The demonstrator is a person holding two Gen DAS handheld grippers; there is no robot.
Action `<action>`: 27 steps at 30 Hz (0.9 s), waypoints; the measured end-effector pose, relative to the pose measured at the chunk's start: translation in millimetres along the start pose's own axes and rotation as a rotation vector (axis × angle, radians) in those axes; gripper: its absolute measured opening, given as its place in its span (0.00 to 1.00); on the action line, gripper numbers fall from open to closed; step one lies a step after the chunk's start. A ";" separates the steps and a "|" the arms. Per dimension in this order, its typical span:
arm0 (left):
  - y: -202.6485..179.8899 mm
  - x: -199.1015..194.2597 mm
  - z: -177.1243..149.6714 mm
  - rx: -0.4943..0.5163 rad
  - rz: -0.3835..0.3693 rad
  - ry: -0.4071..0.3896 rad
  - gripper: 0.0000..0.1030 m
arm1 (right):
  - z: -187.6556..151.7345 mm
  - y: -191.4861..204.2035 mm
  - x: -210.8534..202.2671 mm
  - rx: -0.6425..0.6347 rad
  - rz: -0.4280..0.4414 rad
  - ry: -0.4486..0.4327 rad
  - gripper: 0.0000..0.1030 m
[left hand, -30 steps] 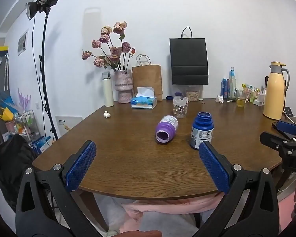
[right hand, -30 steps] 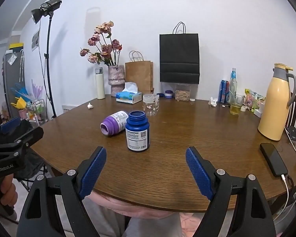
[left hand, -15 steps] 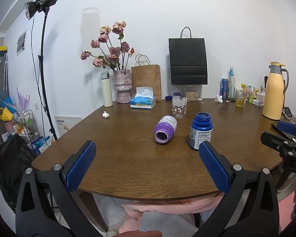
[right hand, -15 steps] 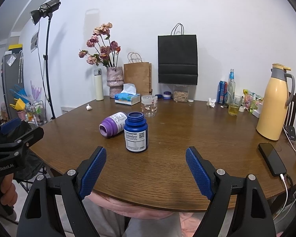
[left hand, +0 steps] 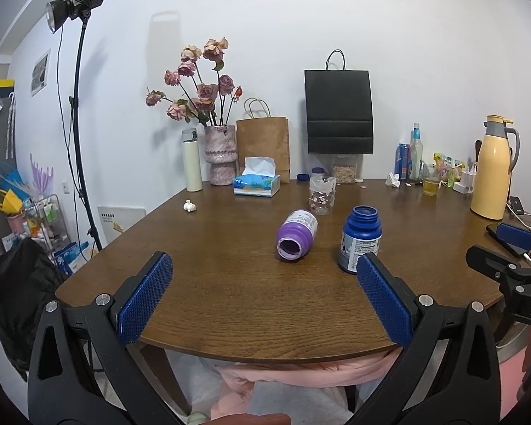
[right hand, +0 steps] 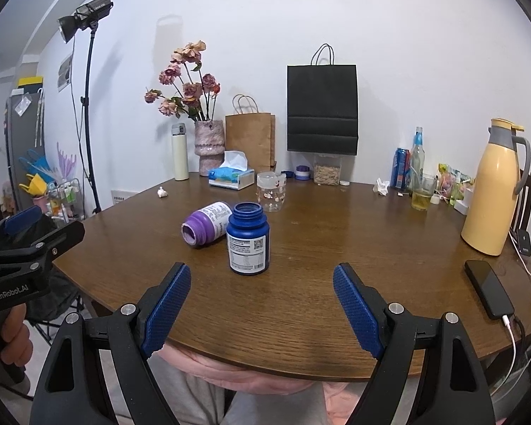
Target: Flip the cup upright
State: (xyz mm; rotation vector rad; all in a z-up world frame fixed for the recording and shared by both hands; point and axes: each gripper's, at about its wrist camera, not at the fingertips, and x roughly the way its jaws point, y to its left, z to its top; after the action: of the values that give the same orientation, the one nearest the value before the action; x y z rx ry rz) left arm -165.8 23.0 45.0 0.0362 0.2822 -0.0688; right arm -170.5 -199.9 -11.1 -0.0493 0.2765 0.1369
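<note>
Purple and lying on its side, the cup (left hand: 297, 234) rests on the wooden table (left hand: 230, 283), its open mouth turned toward the near edge, just beside the upright blue bottle (right hand: 248, 244). It lies well ahead of the left gripper (left hand: 263, 297), between the lines of its wide-spread fingers. The right gripper (right hand: 262, 310) is also spread wide and holds nothing; the cup lies ahead of it, to its left.

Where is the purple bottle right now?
The purple bottle lies on its side mid-table, just left of the upright blue bottle, in front of the clear cup.
</note>
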 end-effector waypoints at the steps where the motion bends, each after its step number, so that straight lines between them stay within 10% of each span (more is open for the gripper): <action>1: -0.6 0.3 0.2 -0.001 0.000 0.000 1.00 | -0.2 -0.5 0.8 0.001 0.001 0.001 0.84; 21: -0.9 6.9 -0.1 -0.013 0.005 0.008 1.00 | -1.4 2.4 2.6 0.003 0.000 0.005 0.84; 27: -1.5 50.9 -3.2 -0.028 -0.043 0.090 1.00 | -1.2 8.3 35.8 -0.019 0.126 0.094 0.84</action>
State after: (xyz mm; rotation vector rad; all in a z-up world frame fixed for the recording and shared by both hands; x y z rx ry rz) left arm -118.0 18.4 27.7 0.0057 0.3742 -0.1064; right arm -137.9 -187.2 -22.4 -0.0576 0.3723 0.2626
